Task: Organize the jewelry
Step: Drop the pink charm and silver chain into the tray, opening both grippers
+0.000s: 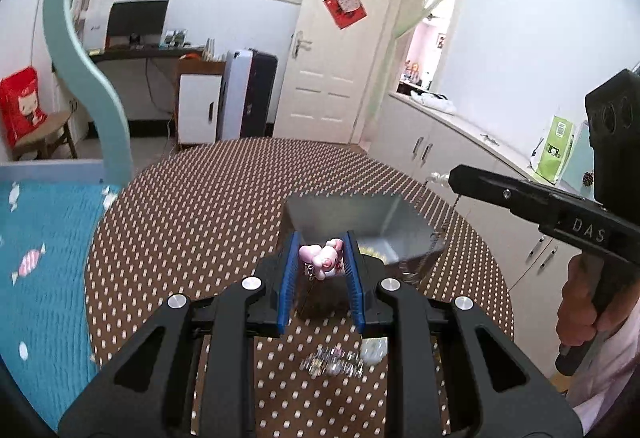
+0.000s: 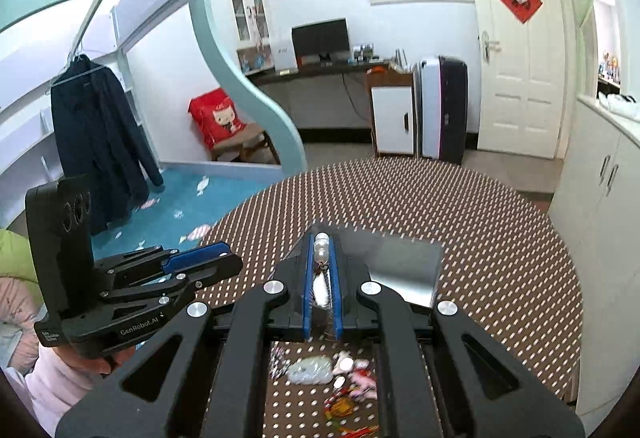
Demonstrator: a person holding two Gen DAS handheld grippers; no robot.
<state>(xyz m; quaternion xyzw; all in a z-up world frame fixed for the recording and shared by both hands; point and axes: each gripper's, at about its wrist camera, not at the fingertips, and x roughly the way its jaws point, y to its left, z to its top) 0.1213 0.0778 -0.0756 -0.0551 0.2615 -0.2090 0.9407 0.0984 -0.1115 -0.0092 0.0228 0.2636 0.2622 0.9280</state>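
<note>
"GenRobot.AI" showing on left gripper (image 2: 208,258), pinching pink charm (image 1: 323,258); right gripper (image 2: 321,270), "DAS", clamping beaded chain (image 2: 321,250).

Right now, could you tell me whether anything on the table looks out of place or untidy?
Yes: several trinkets lie in a loose heap on the dotted tablecloth in front of the metal box, not in it. Nothing looks spilled or broken.

The left gripper (image 1: 322,263) covers the near wall of the metal box (image 1: 360,214), and what lies inside is hidden. Below it the jewelry pile (image 1: 332,360) is blurred. The right gripper (image 2: 321,266) hides the chain's lower end. The person is cut off at the sleeve (image 1: 608,370).
</note>
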